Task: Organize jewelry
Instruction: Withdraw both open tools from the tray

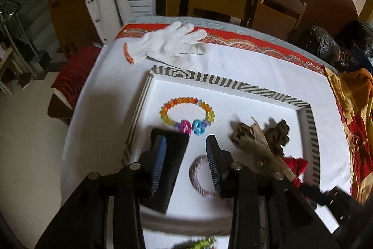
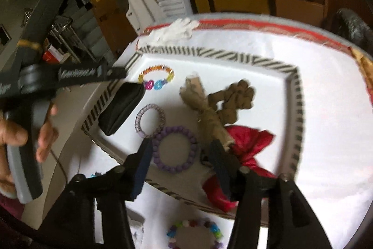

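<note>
- The step in hand looks like laying bracelets out in the striped-rimmed tray (image 2: 296,113); three already lie inside, and one multicoloured bead bracelet (image 2: 194,233) waits on the white cloth just outside the tray's near edge.
- The right gripper (image 2: 180,165) hovers with its jaws wide apart on either side of the purple bead bracelet (image 2: 176,149), holding nothing; whether the pads touch the beads I cannot tell.
- The left gripper (image 1: 186,160) is also spread wide and empty, poised above the woven pink bracelet (image 1: 198,175) near the tray's left edge, beside a black pouch (image 1: 170,162).
- Next move, as I judge it: either settle the purple bracelet clear of its neighbours, or go for the bracelet outside; both need a careful pinch on one side of the ring.
- The purple bracelet is a closed ring of matte round beads, lying flat by the near edge, just beside the woven one.
- An orange-and-yellow bracelet (image 1: 186,116) with pink and blue charms sits toward the far left corner.
- A dried brown bundle (image 2: 216,106) and red cloth (image 2: 247,144) crowd the right side.
</note>
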The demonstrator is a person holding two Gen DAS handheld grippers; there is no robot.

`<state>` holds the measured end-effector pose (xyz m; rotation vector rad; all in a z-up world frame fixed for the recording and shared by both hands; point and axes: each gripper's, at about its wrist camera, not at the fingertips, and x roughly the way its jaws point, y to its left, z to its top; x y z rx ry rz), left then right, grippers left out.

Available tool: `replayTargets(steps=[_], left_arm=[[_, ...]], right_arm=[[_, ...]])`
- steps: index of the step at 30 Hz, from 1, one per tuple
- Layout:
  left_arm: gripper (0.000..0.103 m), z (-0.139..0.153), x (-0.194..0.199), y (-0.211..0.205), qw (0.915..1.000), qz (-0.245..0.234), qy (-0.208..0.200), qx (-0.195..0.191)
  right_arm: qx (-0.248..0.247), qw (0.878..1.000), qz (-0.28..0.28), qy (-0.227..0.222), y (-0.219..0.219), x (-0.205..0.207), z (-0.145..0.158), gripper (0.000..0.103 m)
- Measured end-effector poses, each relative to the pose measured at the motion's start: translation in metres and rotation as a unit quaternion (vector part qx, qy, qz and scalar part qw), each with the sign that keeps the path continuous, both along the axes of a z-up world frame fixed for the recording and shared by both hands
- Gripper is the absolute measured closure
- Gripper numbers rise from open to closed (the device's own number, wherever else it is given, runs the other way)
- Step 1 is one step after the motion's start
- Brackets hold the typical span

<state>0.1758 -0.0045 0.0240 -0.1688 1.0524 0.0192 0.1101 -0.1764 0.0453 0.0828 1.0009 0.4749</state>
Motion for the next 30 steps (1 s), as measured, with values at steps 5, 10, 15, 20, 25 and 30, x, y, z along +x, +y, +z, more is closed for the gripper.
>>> replayTargets(steps=[5,10,15,20,25,30], left_arm=[[0.060,0.016,-0.037,-0.004,0.9996,0.017,-0.019,0.008],[0.060,0.025,-0.072,-0.012,0.9989,0.027,-0.032,0.020],[0.060,0.031,-0.108,-0.023,0.9981,0.037,-0.037,0.031],[0.060,0.037,-0.146,-0.038,0.9974,0.045,-0.042,0.038],[0.060,0.040,-0.181,-0.049,0.9964,0.051,-0.048,0.048],[0.060,0.043,-0.208,-0.061,0.9966,0.050,-0.052,0.042]], right_arm=[[-0.006,1.000,-0.024,-0.019,-0.018,-0.013,0.017,0.047],[-0.006,0.999,-0.036,-0.032,-0.031,-0.029,0.029,0.045],[-0.008,0.999,-0.030,-0.044,-0.037,-0.053,0.035,0.042],[-0.012,0.998,-0.024,-0.051,-0.045,-0.084,0.041,0.038],[-0.015,0.998,-0.021,-0.051,-0.056,-0.112,0.047,0.035],[-0.015,0.998,-0.024,-0.054,-0.071,-0.134,0.054,0.034]])
